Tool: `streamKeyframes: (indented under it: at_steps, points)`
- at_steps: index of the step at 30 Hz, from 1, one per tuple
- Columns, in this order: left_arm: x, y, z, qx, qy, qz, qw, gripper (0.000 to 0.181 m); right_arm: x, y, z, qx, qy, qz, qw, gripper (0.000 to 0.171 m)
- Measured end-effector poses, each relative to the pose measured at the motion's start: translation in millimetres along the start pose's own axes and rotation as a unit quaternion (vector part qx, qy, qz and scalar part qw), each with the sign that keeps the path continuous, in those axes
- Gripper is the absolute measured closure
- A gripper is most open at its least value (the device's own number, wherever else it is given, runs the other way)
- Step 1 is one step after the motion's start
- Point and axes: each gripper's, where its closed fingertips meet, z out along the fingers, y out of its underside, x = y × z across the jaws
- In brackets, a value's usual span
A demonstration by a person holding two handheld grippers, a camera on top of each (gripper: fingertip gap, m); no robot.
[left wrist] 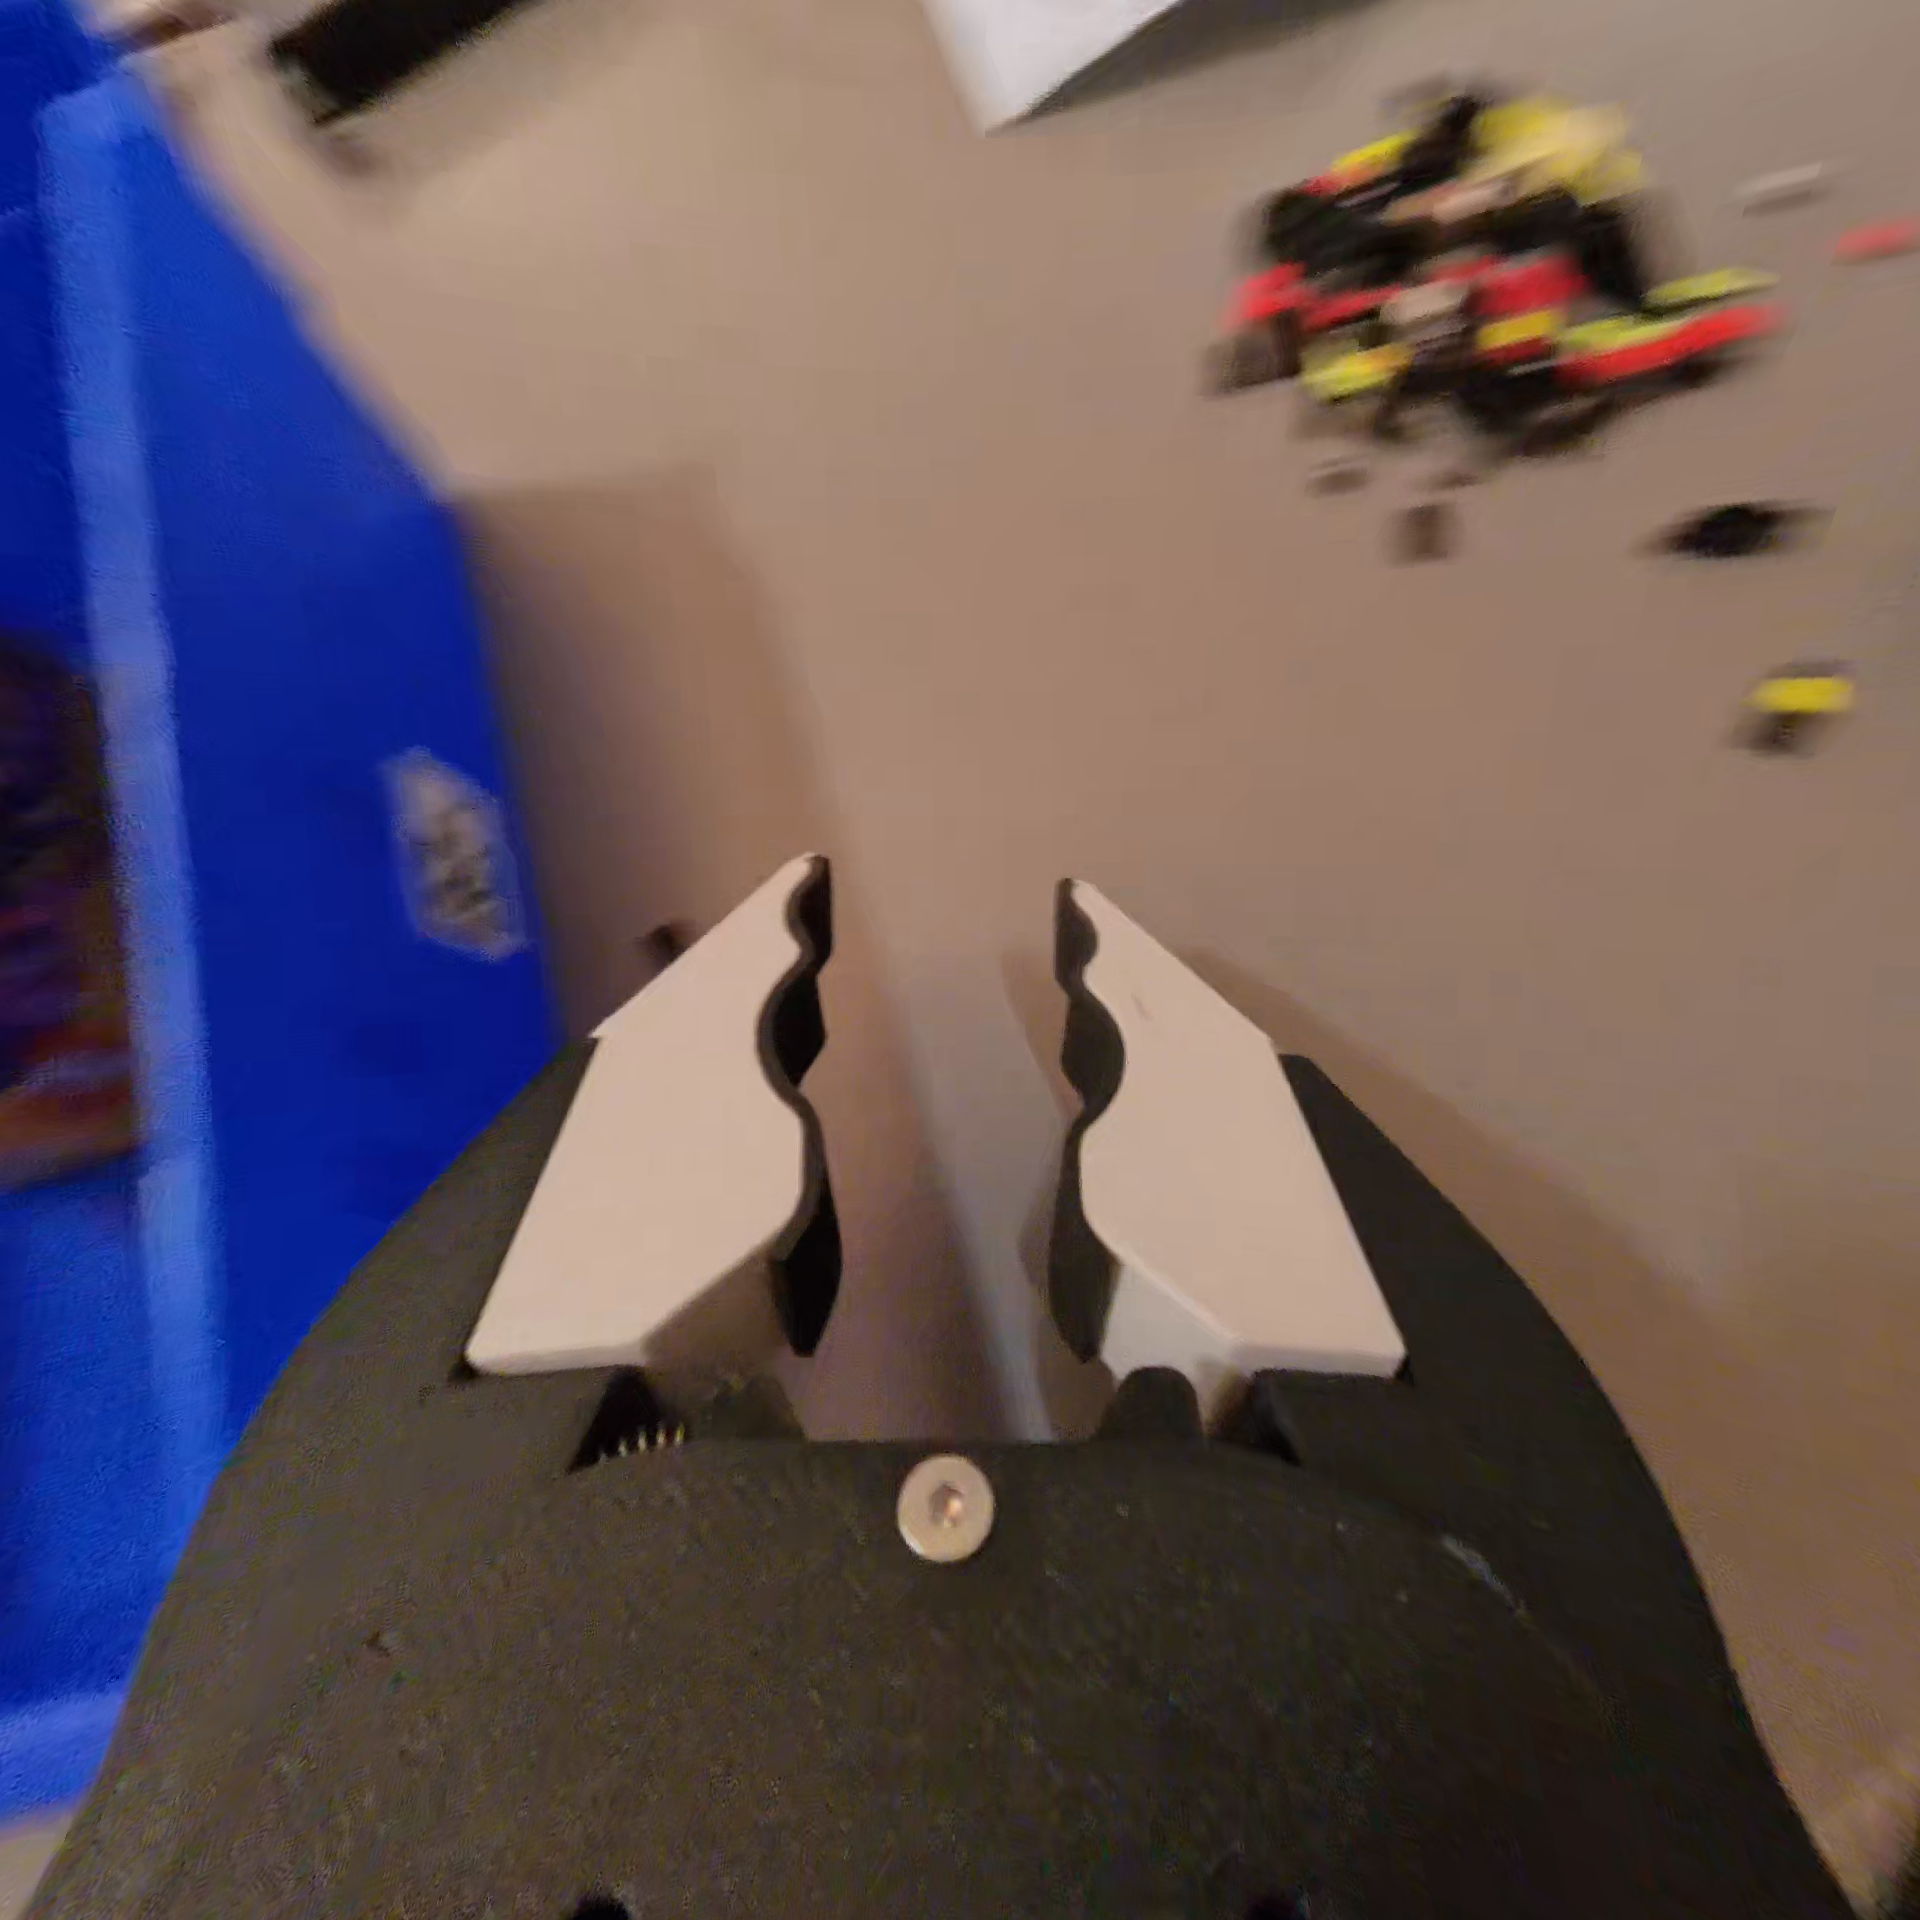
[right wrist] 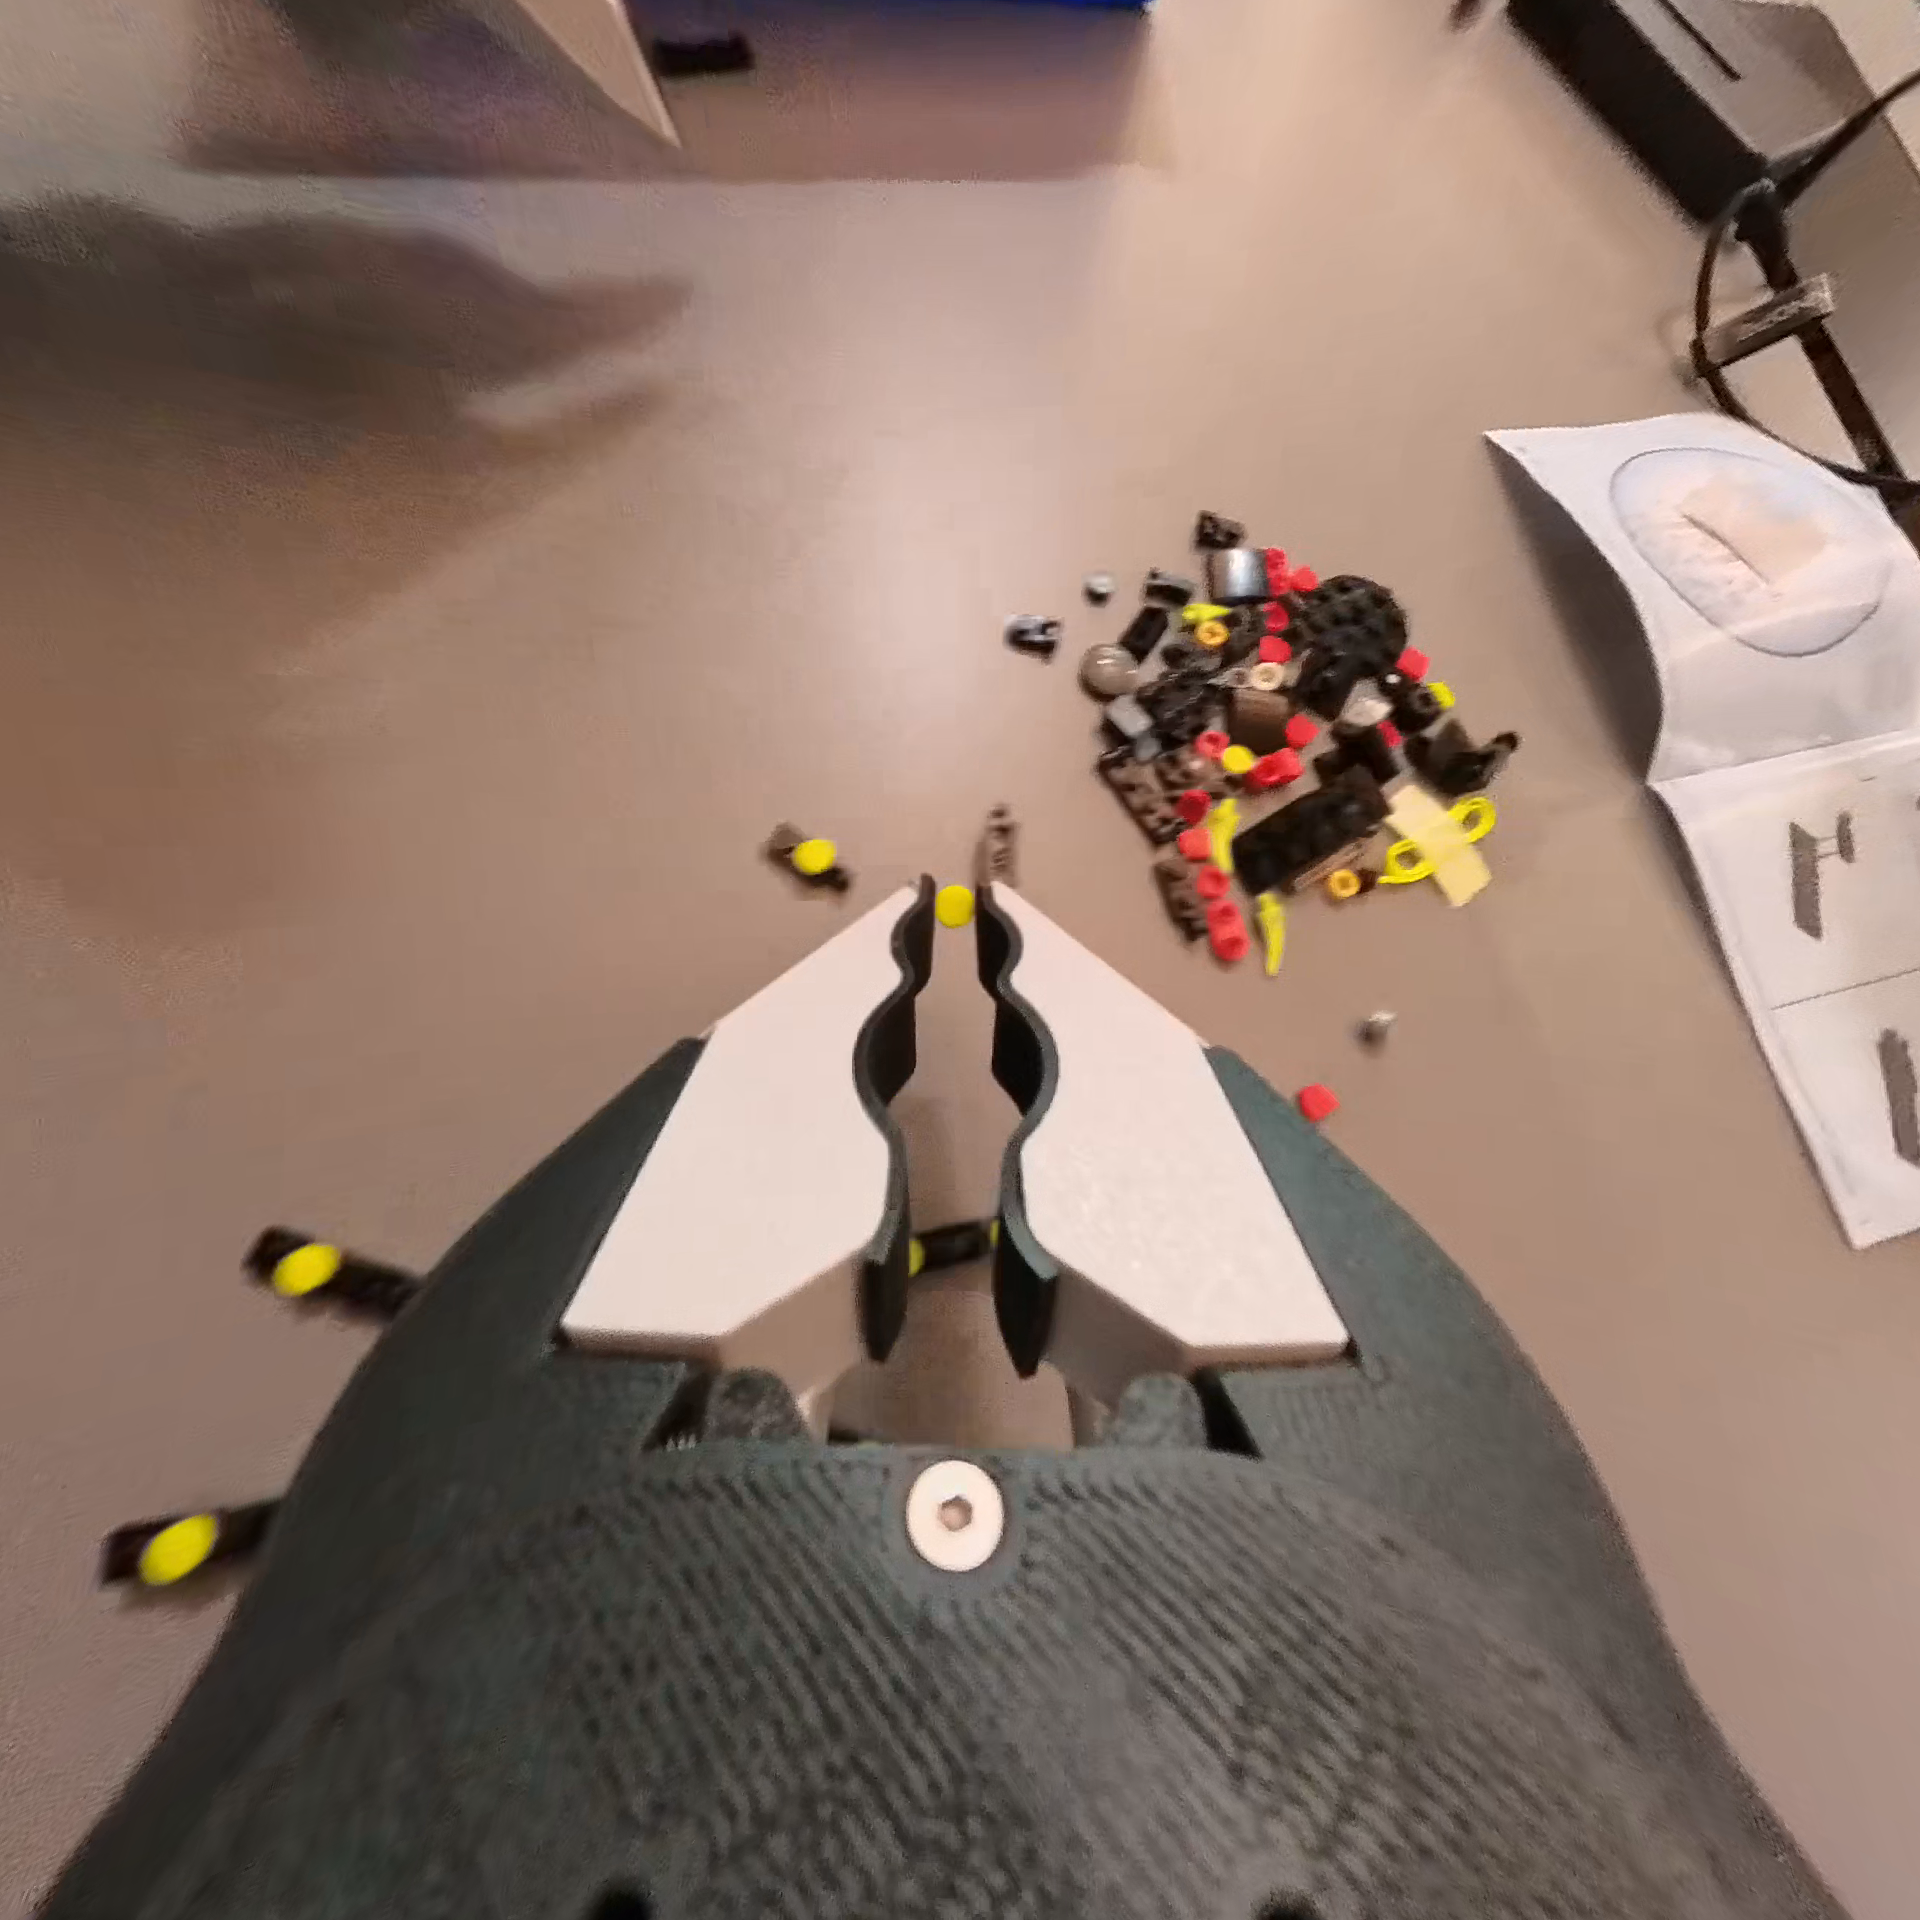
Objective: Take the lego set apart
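Note:
In the left wrist view the partly built lego model (left wrist: 1486, 281), black, red and yellow, sits blurred on the table at the upper right, with loose pieces (left wrist: 1797, 701) around it. My left gripper (left wrist: 940, 873) is open and empty, well short of the model and to its left. In the right wrist view my right gripper (right wrist: 954, 896) is nearly shut, with a small yellow round piece (right wrist: 954, 906) pinched at its tips. A pile of loose black, red and yellow pieces (right wrist: 1288, 748) lies to the right of the tips.
A blue box (left wrist: 260, 675) stands close on the left. An open instruction booklet (right wrist: 1818, 831) lies at the right. Black pieces with yellow studs (right wrist: 312, 1273) lie beside the right gripper. A black stand with a cable (right wrist: 1766, 208) is at the far right. A blurred shape (right wrist: 312, 312) is at the upper left.

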Motion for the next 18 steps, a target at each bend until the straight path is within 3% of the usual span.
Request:
streamKeyframes:
  at_steps: [2, 6, 8, 15, 18]
  points:
    - [-33, 16, 3, -0.029, -0.050, -0.021, 0.998, 0.131, 21, -5, 14, -0.004, 0.005, 0.003, 1.000, 0.164]
    - [-44, 32, 10, -0.064, -0.072, -0.033, 0.995, 0.130, 55, -10, 35, -0.006, 0.024, 0.014, 1.000, 0.163]
    - [-43, 32, 12, -0.064, -0.077, -0.018, 0.995, 0.130, 62, -7, 39, -0.009, 0.021, 0.034, 0.999, 0.147]
    - [-39, 35, 14, -0.069, -0.055, -0.034, 0.996, 0.133, 72, -15, -8, 0.071, 0.038, 0.051, 0.995, 0.151]
    - [-41, 40, 17, -0.082, -0.059, -0.036, 0.994, 0.133, 79, -11, -12, 0.067, 0.046, 0.063, 0.995, 0.155]
